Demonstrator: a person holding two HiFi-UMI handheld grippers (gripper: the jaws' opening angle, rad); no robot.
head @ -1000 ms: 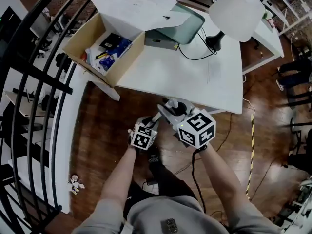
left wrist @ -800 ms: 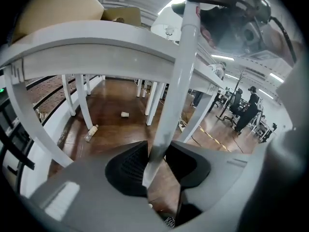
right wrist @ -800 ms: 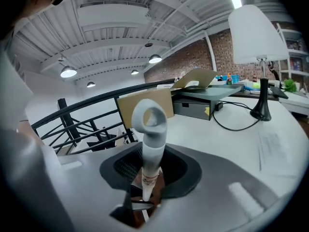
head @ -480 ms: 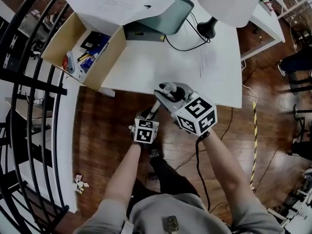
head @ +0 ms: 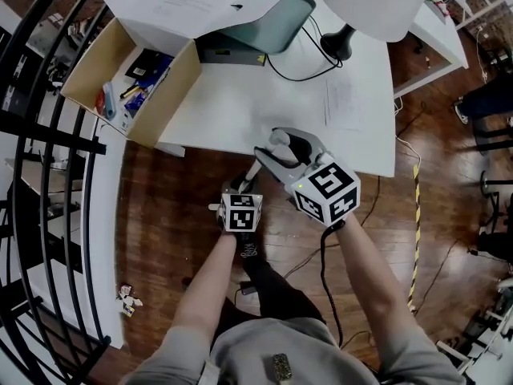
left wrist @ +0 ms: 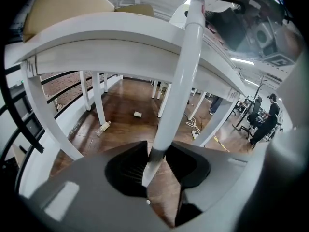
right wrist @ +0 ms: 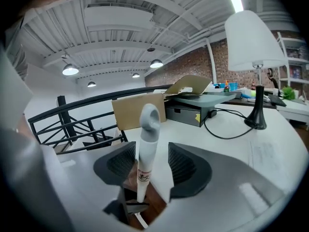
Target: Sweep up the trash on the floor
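White cup (left wrist: 137, 114) and bottle (left wrist: 103, 126) show only in left gripper view.

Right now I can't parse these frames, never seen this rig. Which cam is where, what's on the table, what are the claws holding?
There is no robot here: a person holds a hand-held claw in each hand. The head view comes from a camera on the person's head, looking down at a white table with a cardboard box and a lamp, above a wooden floor. The other two cameras ride on the claws and look along their jaws. The left claw is shut on a white handle, probably a broom's, and litter lies on the floor beyond. The right claw is at the handle's grey looped top. Its jaws have just been opening, so the handle stands between them unclamped.
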